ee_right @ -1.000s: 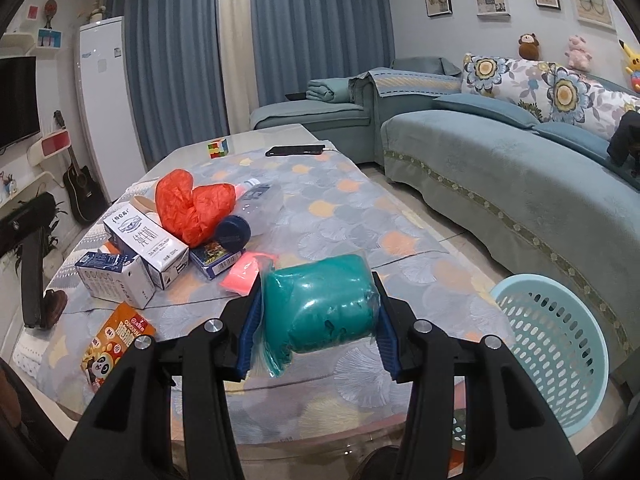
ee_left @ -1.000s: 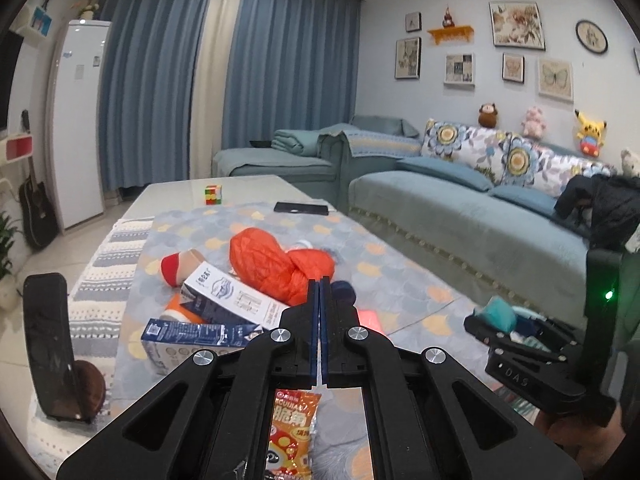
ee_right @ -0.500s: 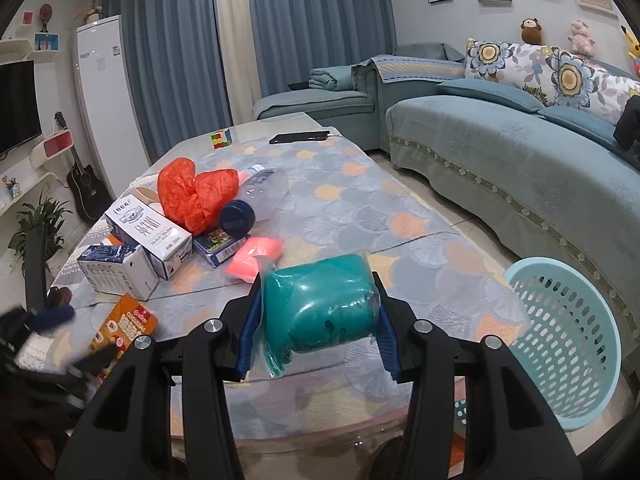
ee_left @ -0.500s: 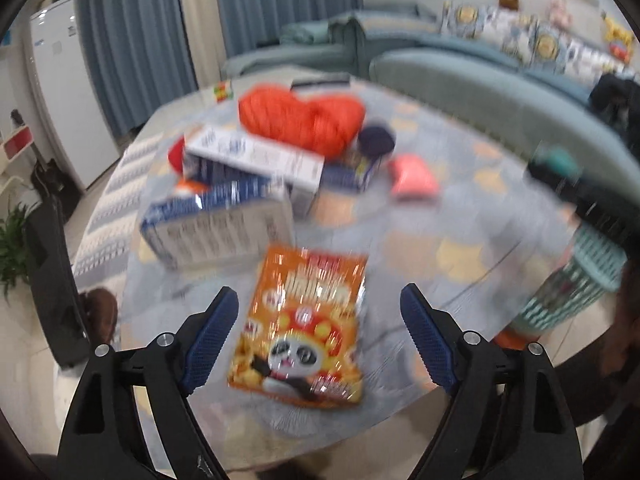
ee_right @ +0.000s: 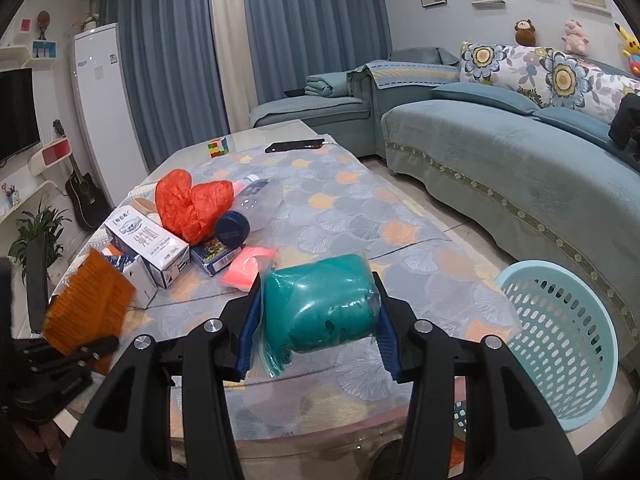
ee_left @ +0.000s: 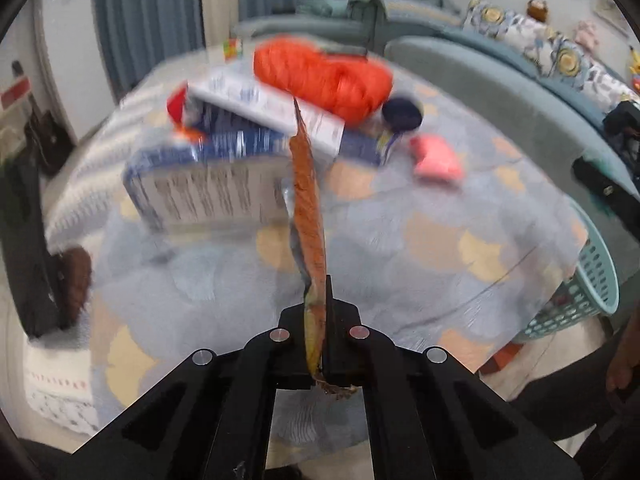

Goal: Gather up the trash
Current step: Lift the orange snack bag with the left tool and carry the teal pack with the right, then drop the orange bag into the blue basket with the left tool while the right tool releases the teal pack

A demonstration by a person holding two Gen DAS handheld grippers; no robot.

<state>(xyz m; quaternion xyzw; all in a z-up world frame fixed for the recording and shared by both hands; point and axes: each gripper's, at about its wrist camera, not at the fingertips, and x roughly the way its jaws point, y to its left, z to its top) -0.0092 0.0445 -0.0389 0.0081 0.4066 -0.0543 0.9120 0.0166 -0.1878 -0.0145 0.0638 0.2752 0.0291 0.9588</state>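
My left gripper (ee_left: 320,304) has its jaws closing tight on the lower edge of an orange snack bag (ee_left: 310,216), which stands edge-on above the table. In the right wrist view the same snack bag (ee_right: 90,300) hangs at the table's near left corner in the left gripper (ee_right: 80,354). My right gripper (ee_right: 316,320) is shut on a teal bundle in clear plastic (ee_right: 328,308), held over the table's front edge. A light blue slatted basket (ee_right: 560,332) stands on the floor to the right of the table.
On the patterned tablecloth (ee_right: 360,216) lie two milk cartons (ee_right: 148,240), a crumpled orange-red bag (ee_right: 192,204), a dark blue round lid (ee_right: 232,228), a pink packet (ee_right: 248,268) and a clear bottle (ee_right: 260,196). A phone (ee_right: 296,146) and cube sit at the far end. The sofa (ee_right: 500,168) runs along the right.
The left gripper dropped toward the table, opened over the flat snack bag, then shut on it and lifted it on edge. The right gripper has kept still with the teal bundle.
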